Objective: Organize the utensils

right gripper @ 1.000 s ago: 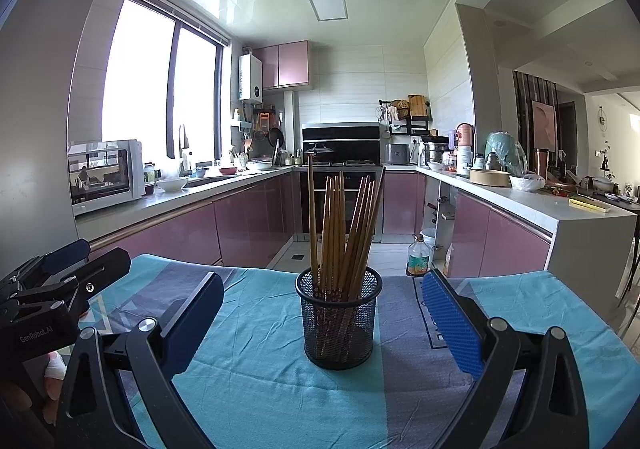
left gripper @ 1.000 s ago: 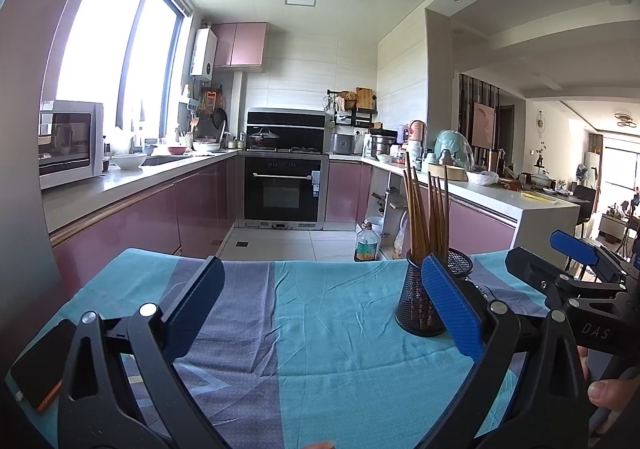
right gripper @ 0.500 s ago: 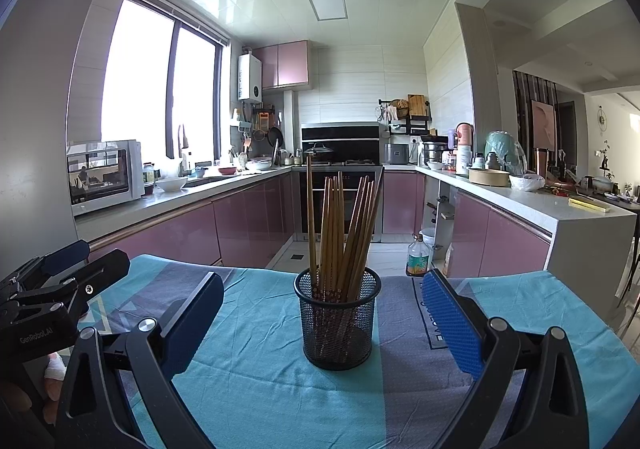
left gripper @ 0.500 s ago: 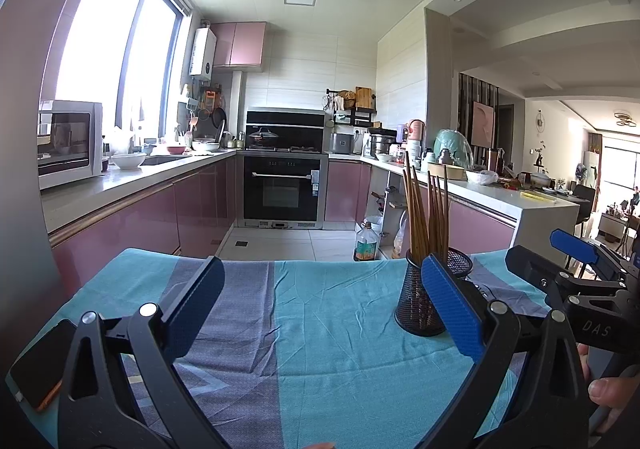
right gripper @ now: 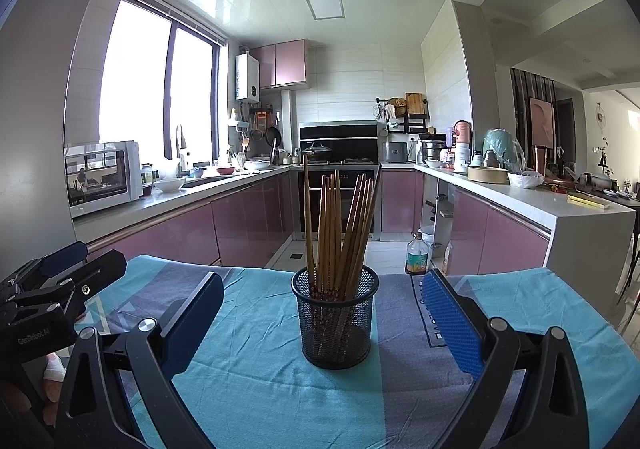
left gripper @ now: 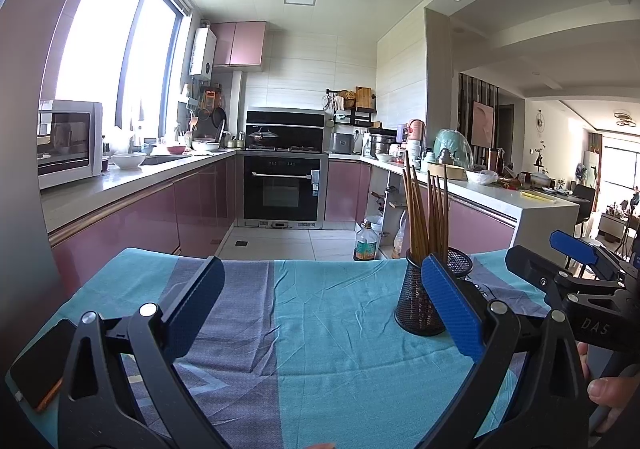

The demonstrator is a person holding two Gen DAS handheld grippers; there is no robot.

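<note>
Standing wide apart and empty, the jaws of the right gripper [right gripper: 320, 323] frame the black wire-mesh cup [right gripper: 335, 319] dead ahead on the teal-and-grey clothed tabletop [right gripper: 256, 381]. Its brown wooden chopsticks [right gripper: 338, 229] stand upright. The left gripper [left gripper: 320, 305], equally spread, has it off rightward. Nothing has shifted since a second ago.

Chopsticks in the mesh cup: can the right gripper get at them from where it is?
Probably yes. The right gripper is open, the mesh cup stands centred ahead of it, and the chopsticks rise clear above the rim with nothing between.
</note>
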